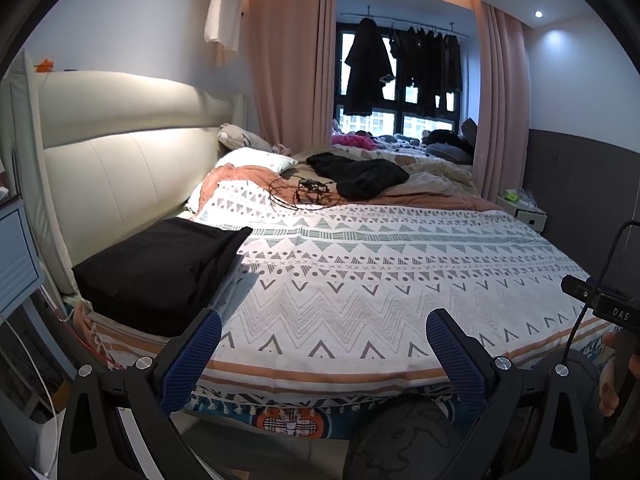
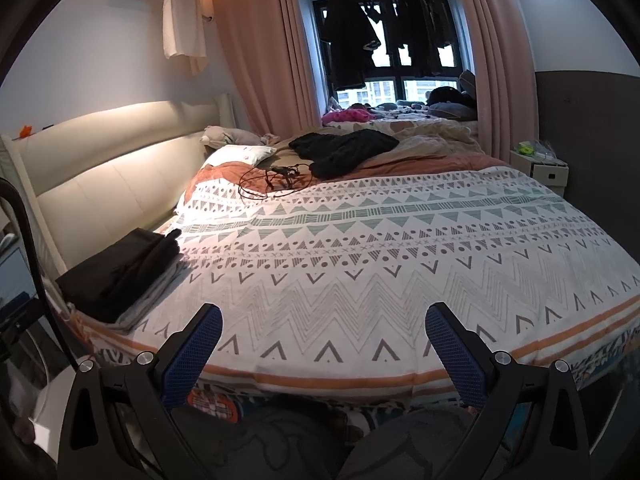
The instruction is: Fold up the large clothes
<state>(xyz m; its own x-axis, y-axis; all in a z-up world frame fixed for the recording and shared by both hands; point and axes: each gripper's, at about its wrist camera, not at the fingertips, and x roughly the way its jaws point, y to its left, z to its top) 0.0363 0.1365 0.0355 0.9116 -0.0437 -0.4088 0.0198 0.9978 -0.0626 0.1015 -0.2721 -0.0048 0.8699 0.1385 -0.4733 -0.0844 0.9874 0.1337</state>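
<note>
The left gripper hangs at the foot edge of the bed with its blue-padded fingers spread wide and nothing between them. The right gripper is held beside it at the same edge, equally wide and empty; in the left wrist view its black body and cable show at the far right, with part of the person's hand wrapped round the handle.

Beneath both lies the patterned bedspread, white with grey and green triangles and zigzags and an orange stripe along its hem, smooth and bare across the near half. On its left corner, just beside the cream padded headboard, sits a stack of folded clothes: black garments on top, lighter grey ones under them.

Farther up the bed a loose black garment lies crumpled on the beige and rust-coloured bedding, apart from the stack. Next to it, a tangle of thin black cable rests on the spread's far edge, near a white pillow.

Beyond, pink curtains frame a window where dark clothes hang on a rail
</note>
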